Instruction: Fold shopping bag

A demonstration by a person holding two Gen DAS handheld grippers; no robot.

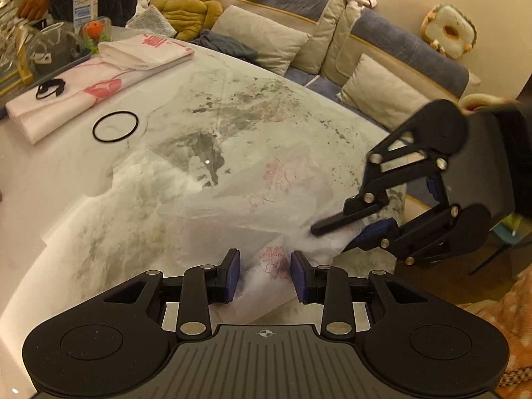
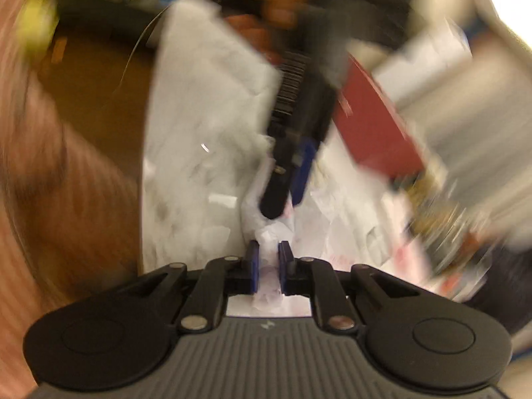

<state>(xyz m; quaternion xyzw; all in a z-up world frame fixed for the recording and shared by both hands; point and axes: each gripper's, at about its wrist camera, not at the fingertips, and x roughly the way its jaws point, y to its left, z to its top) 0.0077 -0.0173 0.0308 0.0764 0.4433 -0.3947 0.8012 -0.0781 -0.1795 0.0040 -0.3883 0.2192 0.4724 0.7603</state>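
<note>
Nearest the lens, the left claw (image 1: 265, 274) stands parted with a bunched fold of the shopping bag (image 1: 232, 199) between its pads; contact is unclear. Right claw (image 1: 332, 236) pinches the bag's edge. It lies crumpled on the marble desk (image 1: 232, 106).

shopping bag (image 1: 232, 199): thin translucent white plastic film, crinkled, faint pink flower print
table (image 1: 83, 173): polished marble-look top, grey veining, glossy
left gripper (image 1: 265, 277): matt black plastic links, bright metal pivot pins, blue rubbery-looking pads
right gripper (image 1: 335, 232): same matt black plastic, metal pins
band (image 1: 115, 126): thin black ring, matt
folded bags (image 1: 66, 99): soft white plastic, pink print
cushions (image 1: 262, 43): beige cloth, matt
</note>
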